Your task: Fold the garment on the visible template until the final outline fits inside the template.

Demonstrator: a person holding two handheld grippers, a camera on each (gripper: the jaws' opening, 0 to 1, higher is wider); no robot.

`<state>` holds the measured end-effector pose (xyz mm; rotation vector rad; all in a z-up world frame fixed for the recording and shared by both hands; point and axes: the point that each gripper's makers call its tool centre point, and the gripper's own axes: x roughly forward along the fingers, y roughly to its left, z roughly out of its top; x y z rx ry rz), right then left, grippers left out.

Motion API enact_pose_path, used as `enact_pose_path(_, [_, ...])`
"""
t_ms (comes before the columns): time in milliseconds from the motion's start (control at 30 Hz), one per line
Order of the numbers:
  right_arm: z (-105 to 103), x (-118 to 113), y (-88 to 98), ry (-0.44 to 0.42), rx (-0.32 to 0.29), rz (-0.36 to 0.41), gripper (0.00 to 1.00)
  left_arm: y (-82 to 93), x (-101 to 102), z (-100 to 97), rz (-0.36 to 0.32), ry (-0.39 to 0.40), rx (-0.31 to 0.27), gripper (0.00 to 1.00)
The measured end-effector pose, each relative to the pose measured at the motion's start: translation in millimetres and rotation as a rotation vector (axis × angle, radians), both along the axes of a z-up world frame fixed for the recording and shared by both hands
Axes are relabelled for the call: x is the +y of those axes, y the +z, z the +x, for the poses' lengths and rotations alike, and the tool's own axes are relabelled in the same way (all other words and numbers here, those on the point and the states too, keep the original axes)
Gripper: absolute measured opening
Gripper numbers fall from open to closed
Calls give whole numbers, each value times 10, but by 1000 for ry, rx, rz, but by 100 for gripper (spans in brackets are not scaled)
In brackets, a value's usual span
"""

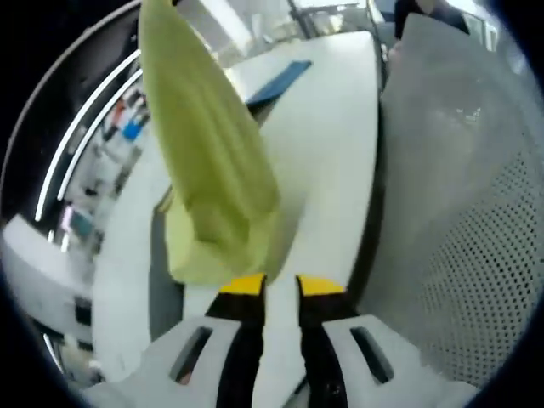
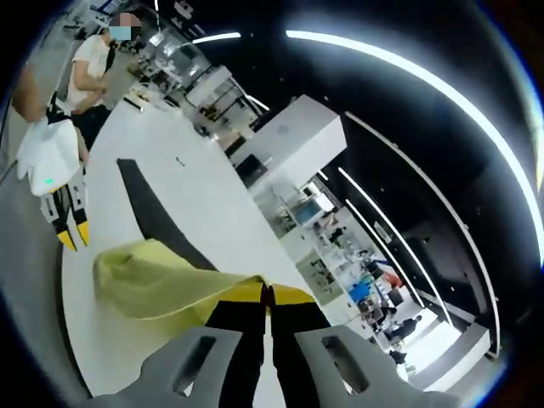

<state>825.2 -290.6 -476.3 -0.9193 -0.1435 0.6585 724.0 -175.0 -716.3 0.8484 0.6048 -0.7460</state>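
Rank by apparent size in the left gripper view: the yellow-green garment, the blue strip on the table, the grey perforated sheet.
1. grey perforated sheet, though nearness to the camera inflates it
2. yellow-green garment
3. blue strip, far off, so truly unsure

Yellow-green garment lifted, hanging

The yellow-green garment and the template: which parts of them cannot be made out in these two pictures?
- Garment, left gripper view: its top end is cut off by the picture's edge, so its full outline stays unknown.
- Garment, right gripper view: the pinched edge is hidden behind the right hand-held gripper.
- Template: no outline is readable on the white table; the garment and blur hide it.
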Motion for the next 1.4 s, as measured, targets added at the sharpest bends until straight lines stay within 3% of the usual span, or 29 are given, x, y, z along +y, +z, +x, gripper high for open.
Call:
enact_pose_path(167, [16,76,52,17,-10,11,1,-78,-181,203,-41,-9,-23,7])
enact_pose_path(267, [8,89,50,23,-11,10,1,-142,-168,336,52,-46,-70,6])
enact_pose_path(467, [-2,40,42,14,-9,22,1,-304,-195,389,63,-66,-25,6])
enact_pose_path(533, [-6,26,41,11,-9,26,1,-345,-164,417,115,-81,-21,6])
enact_pose_path(800, [3,-28,32,2,-5,39,1,-491,-148,461,162,-97,30,0])
enact_pose_path(933, [15,-52,12,-3,-4,36,1,-470,-141,468,108,-50,73,0])
enact_pose_path(1100, [48,-123,-62,-20,15,34,1,-278,-60,488,-47,48,95,0])
enact_pose_path(1233, [56,-150,-121,-26,31,34,1,-164,85,513,-87,85,82,0])
enact_pose_path(1400, [81,-182,-255,-39,58,4,1,37,147,416,-147,98,119,0])
